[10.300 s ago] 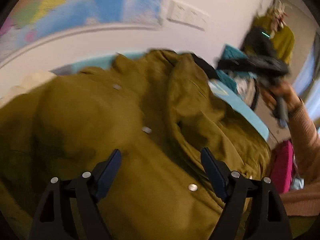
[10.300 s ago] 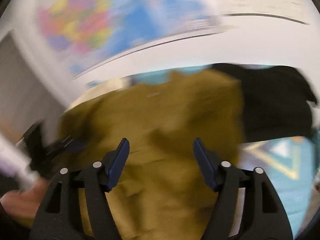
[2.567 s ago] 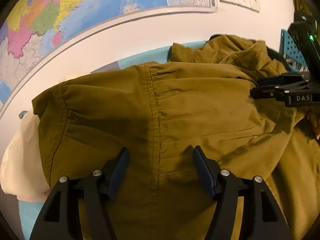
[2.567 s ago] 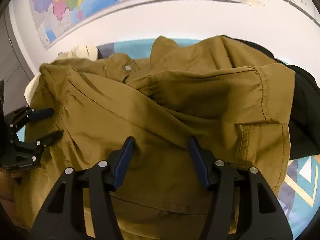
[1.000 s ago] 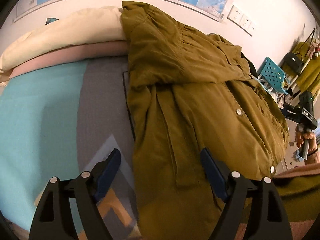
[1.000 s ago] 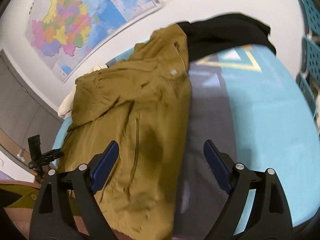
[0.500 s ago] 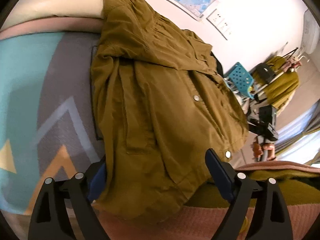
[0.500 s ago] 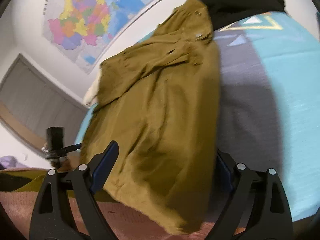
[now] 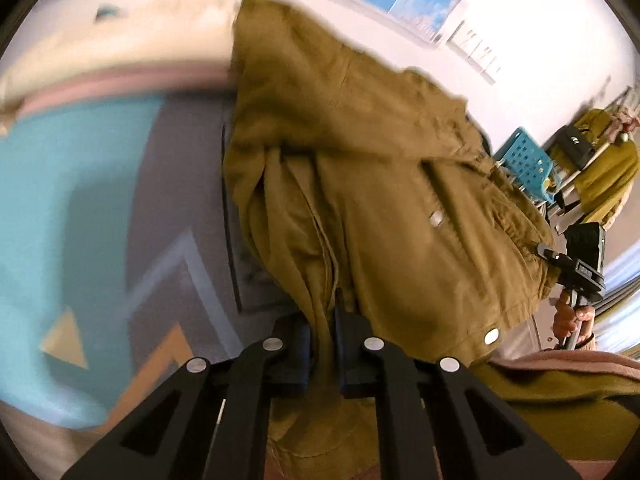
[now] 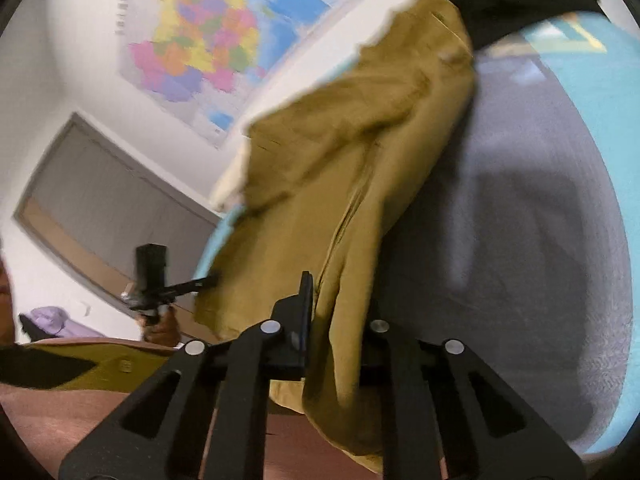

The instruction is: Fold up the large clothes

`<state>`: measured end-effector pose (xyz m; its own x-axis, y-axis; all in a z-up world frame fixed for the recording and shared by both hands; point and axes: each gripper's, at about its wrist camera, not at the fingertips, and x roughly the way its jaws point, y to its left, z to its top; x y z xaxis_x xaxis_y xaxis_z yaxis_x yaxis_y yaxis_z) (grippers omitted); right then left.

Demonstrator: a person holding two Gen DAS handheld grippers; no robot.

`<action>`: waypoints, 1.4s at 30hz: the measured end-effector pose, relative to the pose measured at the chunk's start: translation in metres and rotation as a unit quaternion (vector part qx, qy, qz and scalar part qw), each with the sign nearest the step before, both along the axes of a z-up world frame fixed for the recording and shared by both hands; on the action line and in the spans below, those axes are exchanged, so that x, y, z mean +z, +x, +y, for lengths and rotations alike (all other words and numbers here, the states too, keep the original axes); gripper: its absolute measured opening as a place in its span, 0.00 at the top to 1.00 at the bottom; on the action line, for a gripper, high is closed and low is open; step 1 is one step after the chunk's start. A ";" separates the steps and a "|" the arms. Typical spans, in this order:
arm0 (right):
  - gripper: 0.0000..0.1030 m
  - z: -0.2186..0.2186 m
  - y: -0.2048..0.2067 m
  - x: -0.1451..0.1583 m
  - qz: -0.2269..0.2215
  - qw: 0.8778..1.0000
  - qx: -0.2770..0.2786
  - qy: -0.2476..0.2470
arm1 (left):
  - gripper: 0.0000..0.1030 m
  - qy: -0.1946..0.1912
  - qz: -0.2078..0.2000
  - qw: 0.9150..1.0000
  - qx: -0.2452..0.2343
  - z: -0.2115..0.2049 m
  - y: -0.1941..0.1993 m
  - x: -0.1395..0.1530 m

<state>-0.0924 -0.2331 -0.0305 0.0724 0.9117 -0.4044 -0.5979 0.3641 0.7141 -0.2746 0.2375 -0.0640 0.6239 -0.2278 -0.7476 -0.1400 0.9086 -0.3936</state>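
Observation:
An olive-green jacket (image 9: 380, 200) with snap buttons lies on the bed, its lower edge hanging toward me. In the left wrist view my left gripper (image 9: 322, 328) has its jaws closing, and its pads press a bunched fold of the jacket's left hem. In the right wrist view my right gripper (image 10: 338, 312) is also closing, pinching the jacket (image 10: 360, 140) at its right hem; cloth hides its right finger. Each view shows the other gripper at the jacket's far corner, the right gripper (image 9: 576, 264) and the left gripper (image 10: 160, 280).
The bed cover (image 9: 80, 200) is teal and grey with triangle shapes. Cream and pink bedding (image 9: 120, 40) lies at the back left, and a black garment (image 10: 520, 4) beyond the jacket. A blue basket (image 9: 524, 164) and a clothes rack (image 9: 608, 168) stand to the right. A map (image 10: 220, 40) hangs on the wall.
Both grippers stood wide open over the jacket's lower edge half a second ago; now both have closed on the hem. The right view has swung left and the cloth bunches.

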 end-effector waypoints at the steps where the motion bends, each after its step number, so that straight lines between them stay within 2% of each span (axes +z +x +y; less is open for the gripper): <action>1: 0.91 -0.002 -0.006 0.015 -0.015 1.000 0.004 0.018 | 0.93 -0.004 -0.021 1.000 0.004 0.005 -0.004 0.013; 4: 0.95 -0.012 -0.023 0.055 -0.055 0.996 0.011 0.073 | 0.93 0.011 -0.058 0.998 0.014 0.013 -0.014 0.044; 6: 0.96 -0.016 -0.040 0.077 -0.100 0.992 0.022 0.068 | 0.93 0.014 -0.072 0.997 0.012 0.018 -0.020 0.054; 7: 0.95 -0.017 -0.041 0.077 -0.100 0.992 0.027 0.066 | 0.93 0.020 -0.071 0.997 0.014 0.019 -0.021 0.054; 9: 0.95 -0.015 -0.040 0.063 -0.078 0.996 0.033 0.042 | 0.93 0.007 -0.051 0.999 0.008 0.024 -0.020 0.039; 12: 0.88 -0.012 -0.033 0.028 -0.026 0.999 0.032 0.006 | 0.92 -0.017 -0.003 1.000 -0.007 0.027 -0.012 0.006; 14: 0.86 -0.011 -0.032 0.006 0.006 0.999 0.036 -0.009 | 0.90 -0.010 0.024 1.000 -0.002 0.025 -0.010 -0.014; 16: 0.71 -0.013 -0.031 -0.009 0.022 0.999 0.025 -0.027 | 0.82 -0.016 0.034 0.999 -0.002 0.027 -0.009 -0.024; 17: 0.68 -0.014 -0.032 -0.015 0.031 0.999 0.029 -0.027 | 0.74 -0.023 0.037 0.999 -0.004 0.029 -0.008 -0.027; 18: 0.61 -0.012 -0.033 -0.019 0.041 0.998 0.035 -0.022 | 0.68 -0.037 0.035 0.999 -0.010 0.032 -0.009 -0.029; 19: 0.48 -0.013 -0.035 -0.025 0.050 0.998 0.038 -0.024 | 0.67 -0.039 0.032 0.999 -0.016 0.031 -0.009 -0.028; 22: 0.47 -0.011 -0.041 -0.037 0.065 0.996 0.052 -0.036 | 0.52 -0.026 0.030 0.998 -0.044 0.025 -0.020 -0.028; 23: 0.47 -0.010 -0.043 -0.040 0.067 0.996 0.054 -0.036 | 0.42 -0.029 0.028 0.998 -0.054 0.022 -0.022 -0.027; 24: 0.52 -0.009 -0.045 -0.041 0.071 0.995 0.060 -0.030 | 0.38 -0.031 0.025 0.997 -0.065 0.020 -0.023 -0.030; 25: 0.64 -0.007 -0.049 -0.041 0.068 0.995 0.068 -0.023 | 0.38 -0.028 0.025 0.997 -0.069 0.013 -0.022 -0.032; 26: 0.71 -0.005 -0.052 -0.038 0.061 0.995 0.071 -0.019 | 0.43 -0.022 0.027 0.997 -0.072 0.008 -0.020 -0.031; 27: 0.82 -0.002 -0.054 -0.034 0.055 0.996 0.072 -0.010 | 0.73 -0.019 0.029 0.997 -0.070 0.005 -0.018 -0.031; 28: 0.89 -0.001 -0.055 -0.028 0.048 0.996 0.072 -0.001 | 0.86 -0.022 0.034 0.997 -0.066 0.005 -0.015 -0.033; 29: 0.90 0.000 -0.055 -0.019 0.036 0.997 0.067 0.009 | 0.91 -0.032 0.038 0.997 -0.056 0.007 -0.012 -0.032; 32: 0.93 -0.006 -0.053 0.005 0.005 0.998 0.051 0.029 | 0.94 -0.025 0.008 0.999 -0.033 0.011 -0.014 -0.015; 37: 0.93 -0.013 -0.039 0.049 -0.036 0.997 0.021 0.065 | 0.94 -0.035 -0.042 0.998 -0.011 0.022 -0.015 0.022; 42: 0.93 -0.012 -0.017 0.078 -0.058 0.994 0.003 0.091 | 0.94 -0.041 -0.067 0.997 -0.010 0.034 0.001 0.049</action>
